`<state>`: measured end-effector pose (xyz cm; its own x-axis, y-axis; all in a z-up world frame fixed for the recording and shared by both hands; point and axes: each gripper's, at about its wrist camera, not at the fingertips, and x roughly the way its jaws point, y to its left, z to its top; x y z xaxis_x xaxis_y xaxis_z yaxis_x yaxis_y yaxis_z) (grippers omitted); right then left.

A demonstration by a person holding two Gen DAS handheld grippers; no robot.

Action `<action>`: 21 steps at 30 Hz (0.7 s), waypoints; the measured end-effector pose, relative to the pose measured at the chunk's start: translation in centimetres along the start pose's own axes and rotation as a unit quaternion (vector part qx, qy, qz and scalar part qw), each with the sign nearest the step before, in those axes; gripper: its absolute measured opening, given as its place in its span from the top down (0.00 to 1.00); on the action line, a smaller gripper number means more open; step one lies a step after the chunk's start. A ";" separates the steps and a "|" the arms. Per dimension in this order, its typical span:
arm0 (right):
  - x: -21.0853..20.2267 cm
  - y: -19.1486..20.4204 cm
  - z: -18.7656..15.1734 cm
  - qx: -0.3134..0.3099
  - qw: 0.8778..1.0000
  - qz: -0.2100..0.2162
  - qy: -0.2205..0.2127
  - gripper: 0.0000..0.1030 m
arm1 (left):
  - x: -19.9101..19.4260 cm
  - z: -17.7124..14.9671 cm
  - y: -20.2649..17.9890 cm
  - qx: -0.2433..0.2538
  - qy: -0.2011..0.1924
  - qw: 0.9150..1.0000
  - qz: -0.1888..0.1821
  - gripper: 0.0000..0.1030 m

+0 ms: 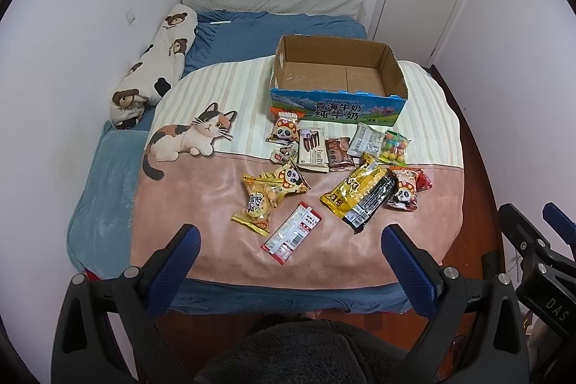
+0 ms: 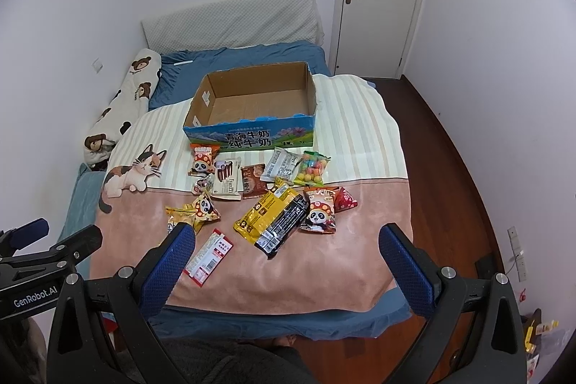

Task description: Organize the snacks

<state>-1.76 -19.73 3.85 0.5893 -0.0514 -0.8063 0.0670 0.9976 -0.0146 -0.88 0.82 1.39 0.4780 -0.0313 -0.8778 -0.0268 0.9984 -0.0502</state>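
Hovering over the foot of the bed, I have my left gripper (image 1: 289, 249) with its blue fingers spread wide and nothing between them, and my right gripper (image 2: 286, 249) spread just as wide and equally empty. Both hang above the near edge of the pink-and-striped cat blanket (image 1: 201, 189), clear of everything on it. On that blanket the snacks lie scattered in a loose band: a red-and-white flat packet (image 1: 292, 237) nearest me, a yellow egg-snack bag (image 1: 257, 204) to its left, a large yellow-and-black bag (image 1: 361, 198) to its right, with a panda packet (image 1: 404, 191) touching that bag's far side. Further back, just in front of the cardboard box (image 1: 336, 105), sit a Franzzi wafer pack (image 1: 313, 150), a brown packet (image 1: 338, 153) and a bag of coloured candy balls (image 1: 395, 149). Inside the open box I see only its bare floor.
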 end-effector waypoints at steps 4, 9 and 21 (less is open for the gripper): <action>0.1 0.0 0.0 0.001 1.000 0.001 0.000 0.00 | 0.1 0.1 0.0 -0.001 -0.001 1.000 -0.001 0.00; 0.0 0.0 0.1 -0.001 1.000 0.000 0.001 0.00 | 0.1 0.0 -0.1 -0.002 -0.001 1.000 -0.003 0.00; 0.0 -0.3 0.0 0.001 1.000 0.004 -0.003 0.00 | -0.4 -0.1 -0.7 -0.002 -0.005 1.000 -0.004 0.00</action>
<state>-1.80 -20.00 3.83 0.5940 -0.0434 -0.8033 0.0635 0.9980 -0.0070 -1.16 0.13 1.74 0.4878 -0.0378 -0.8722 -0.0270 0.9979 -0.0584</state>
